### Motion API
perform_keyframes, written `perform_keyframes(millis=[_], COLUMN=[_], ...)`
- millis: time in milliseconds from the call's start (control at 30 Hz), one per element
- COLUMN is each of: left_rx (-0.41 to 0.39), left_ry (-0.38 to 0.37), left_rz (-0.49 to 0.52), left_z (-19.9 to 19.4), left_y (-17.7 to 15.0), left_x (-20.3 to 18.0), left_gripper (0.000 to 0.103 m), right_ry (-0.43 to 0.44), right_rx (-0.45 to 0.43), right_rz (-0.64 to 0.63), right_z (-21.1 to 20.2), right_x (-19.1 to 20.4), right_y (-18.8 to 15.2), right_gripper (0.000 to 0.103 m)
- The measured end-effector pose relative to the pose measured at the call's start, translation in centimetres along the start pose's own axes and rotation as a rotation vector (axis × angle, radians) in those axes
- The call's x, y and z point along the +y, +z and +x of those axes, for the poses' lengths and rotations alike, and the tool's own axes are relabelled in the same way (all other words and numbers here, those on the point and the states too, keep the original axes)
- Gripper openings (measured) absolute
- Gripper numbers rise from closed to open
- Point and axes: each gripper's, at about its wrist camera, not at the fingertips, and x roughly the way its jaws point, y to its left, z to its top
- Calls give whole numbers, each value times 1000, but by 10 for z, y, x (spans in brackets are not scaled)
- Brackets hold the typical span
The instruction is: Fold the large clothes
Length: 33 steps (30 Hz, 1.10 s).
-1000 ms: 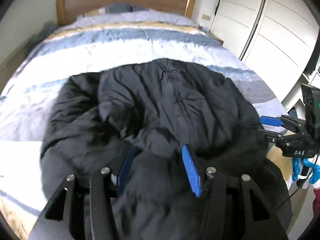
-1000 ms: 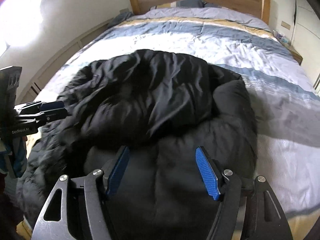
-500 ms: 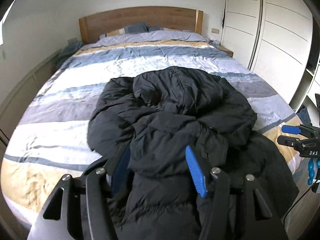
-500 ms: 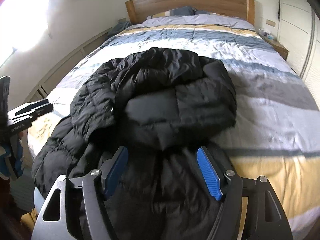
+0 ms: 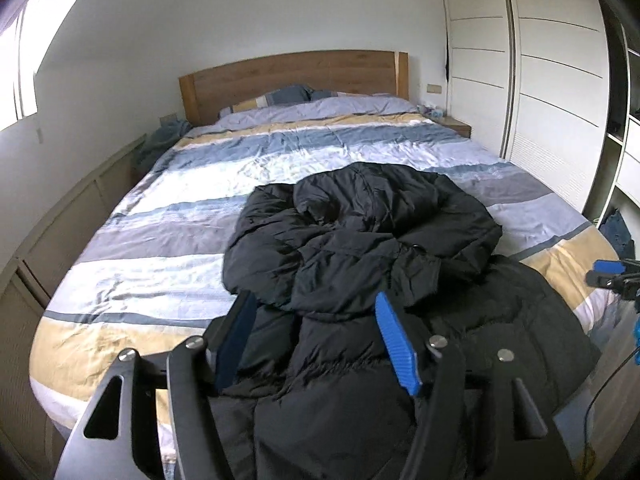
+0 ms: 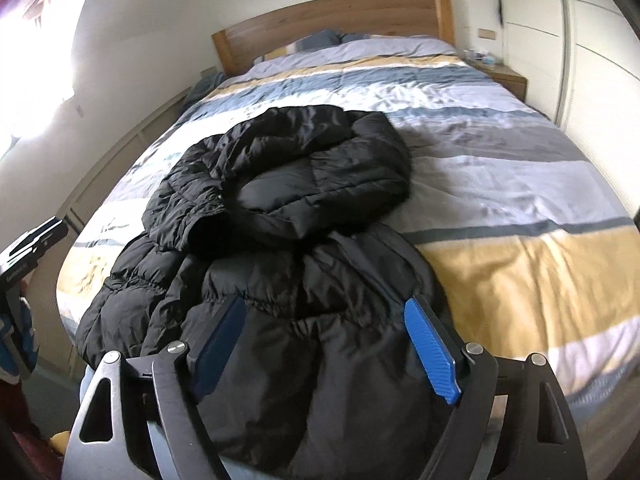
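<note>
- Since a second earlier both grippers had drawn back from the black puffer jacket [image 5: 360,264], so that far more of the striped duvet [image 5: 168,240] and the wooden headboard [image 5: 292,76] came into view, and the jacket's upper part lay folded down over its lower part.
- The left gripper [image 5: 316,344] hovered over the jacket's near end; its jaws were opening, the blue pads apart and clear of the fabric, with the jacket lying below and beyond them.
- The right gripper [image 6: 326,344] hung likewise above the near hem, jaws opening, nothing pinched between its blue pads.
- The jacket lay directly ahead of both grippers, bunched on the foot half of the bed, its lower edge hanging over the near side.
- In the left wrist view the right gripper showed at the far right edge; in the right wrist view the left gripper [image 6: 34,240] showed at the far left.
- White wardrobe doors [image 5: 540,80] stood off to the right of the grippers.
</note>
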Motion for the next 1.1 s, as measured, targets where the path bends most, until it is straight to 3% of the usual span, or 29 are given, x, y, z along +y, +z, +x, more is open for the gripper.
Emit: perform_keyframes(millis=[333, 800, 1033, 1100], left_rx=[-1, 83, 157, 183], left_ry=[47, 123, 225, 220], left_rz=[-56, -139, -242, -303], left_z=[-18, -5, -2, -2], left_y=[-25, -61, -95, -109], left_x=[30, 79, 143, 166], left_gripper=[62, 62, 62, 62], right_ry=[-58, -93, -113, -122], right_rx=[-20, 2, -1, 3], right_rz=[66, 131, 153, 165], right_z=[-32, -32, -37, -37], right_x=[-28, -55, -71, -79], right_y=[-29, -49, -53, -55], right_gripper=[89, 96, 102, 102])
